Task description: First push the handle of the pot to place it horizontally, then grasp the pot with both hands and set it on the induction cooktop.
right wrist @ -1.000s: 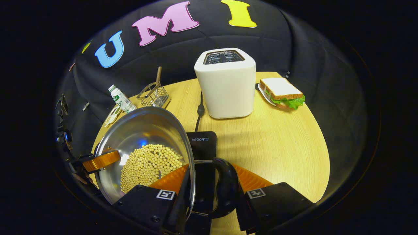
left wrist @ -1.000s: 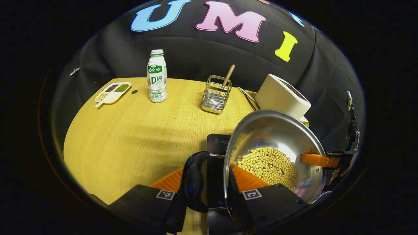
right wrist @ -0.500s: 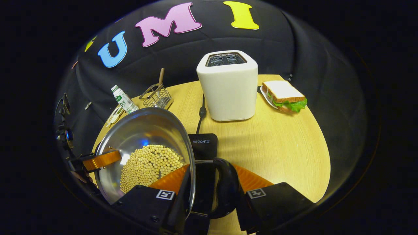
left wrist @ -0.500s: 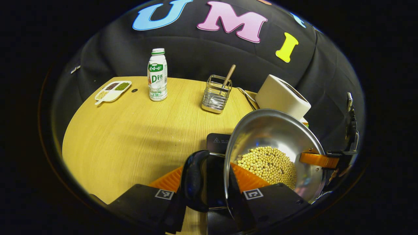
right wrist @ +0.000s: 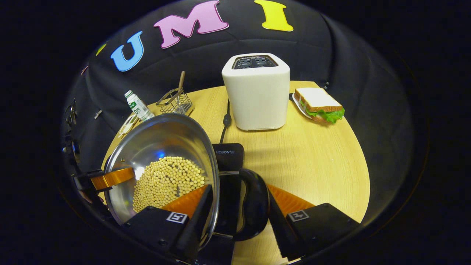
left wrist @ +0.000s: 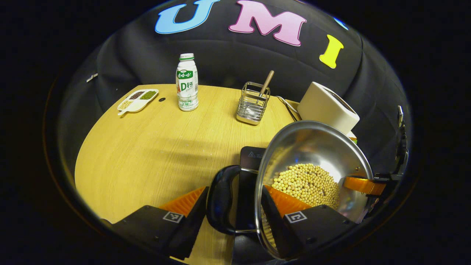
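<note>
Pot, left gripper view: steel pot point(left wrist: 312, 147) sits low right, holding pale round beans point(left wrist: 307, 184); its near black loop handle point(left wrist: 220, 198) lies level, pointing at the camera.
Cooktop, left gripper view: black induction cooktop point(left wrist: 252, 154) shows under and just behind the pot's near rim; the pot appears to rest on it.
Left gripper: left gripper point(left wrist: 235, 189) is spread, one finger outside the handle loop, the other over the pot rim; a slight gap shows at the handle side.
Far side: right gripper point(left wrist: 382, 182) meets the pot's opposite rim.
Table, left gripper view: wooden table point(left wrist: 147, 154) carries a bottle point(left wrist: 187, 82), a divided dish point(left wrist: 138, 100), a wire rack point(left wrist: 253, 108) and a toaster point(left wrist: 327, 108), all well apart from the pot.
Pot, right gripper view: pot point(right wrist: 162, 140) with beans point(right wrist: 169, 180) sits low left, its black handle point(right wrist: 255, 206) between the fingers.
Right gripper: right gripper point(right wrist: 239, 187) is spread, straddling handle and rim; firm contact cannot be told.
Cooktop, right gripper view: cooktop point(right wrist: 229, 156) pokes out beside the pot's rim.
Far side, right gripper view: left gripper point(right wrist: 92, 180) is at the opposite rim.
Behind: toaster point(right wrist: 255, 95) upright, with a sandwich point(right wrist: 320, 105) just beside it.
</note>
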`<state>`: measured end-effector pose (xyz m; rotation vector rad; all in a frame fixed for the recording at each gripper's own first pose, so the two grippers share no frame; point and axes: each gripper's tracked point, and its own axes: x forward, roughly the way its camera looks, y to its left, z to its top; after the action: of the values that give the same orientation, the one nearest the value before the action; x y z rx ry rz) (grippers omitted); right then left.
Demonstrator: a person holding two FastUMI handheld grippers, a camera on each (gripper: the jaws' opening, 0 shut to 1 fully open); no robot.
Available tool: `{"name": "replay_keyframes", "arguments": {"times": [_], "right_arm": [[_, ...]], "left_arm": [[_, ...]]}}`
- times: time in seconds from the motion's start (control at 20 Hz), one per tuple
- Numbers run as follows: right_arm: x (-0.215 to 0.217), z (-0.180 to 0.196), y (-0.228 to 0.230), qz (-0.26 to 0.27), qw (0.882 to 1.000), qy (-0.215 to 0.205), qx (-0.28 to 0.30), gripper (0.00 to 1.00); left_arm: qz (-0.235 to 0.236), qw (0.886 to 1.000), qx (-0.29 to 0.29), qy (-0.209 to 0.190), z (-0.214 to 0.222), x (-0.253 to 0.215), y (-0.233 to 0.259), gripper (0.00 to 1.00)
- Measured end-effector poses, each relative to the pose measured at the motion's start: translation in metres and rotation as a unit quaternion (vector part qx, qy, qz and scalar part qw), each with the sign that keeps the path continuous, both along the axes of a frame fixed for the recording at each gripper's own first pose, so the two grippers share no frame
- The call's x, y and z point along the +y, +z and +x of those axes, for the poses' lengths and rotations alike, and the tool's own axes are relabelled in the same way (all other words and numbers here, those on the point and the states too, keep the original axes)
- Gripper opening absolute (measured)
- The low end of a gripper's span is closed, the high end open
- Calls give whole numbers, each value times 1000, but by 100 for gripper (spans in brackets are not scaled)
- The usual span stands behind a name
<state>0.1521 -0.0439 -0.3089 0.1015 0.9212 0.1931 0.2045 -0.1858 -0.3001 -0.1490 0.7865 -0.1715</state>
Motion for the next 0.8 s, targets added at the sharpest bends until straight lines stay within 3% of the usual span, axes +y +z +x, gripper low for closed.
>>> {"name": "replay_keyframes", "arguments": {"times": [0.1,0.5,0.8], "right_arm": [[0,-5,11,1,1000,-1,-13,100],[-16,-31,86,-19,993,-32,-112,99],[-17,-75,179,-34,969,-44,-241,98]], "left_arm": [[14,1000,-5,-1,-7,4,3,94],[51,993,-107,8,-51,36,94,96],[105,971,-213,14,-122,81,174,95]]}}
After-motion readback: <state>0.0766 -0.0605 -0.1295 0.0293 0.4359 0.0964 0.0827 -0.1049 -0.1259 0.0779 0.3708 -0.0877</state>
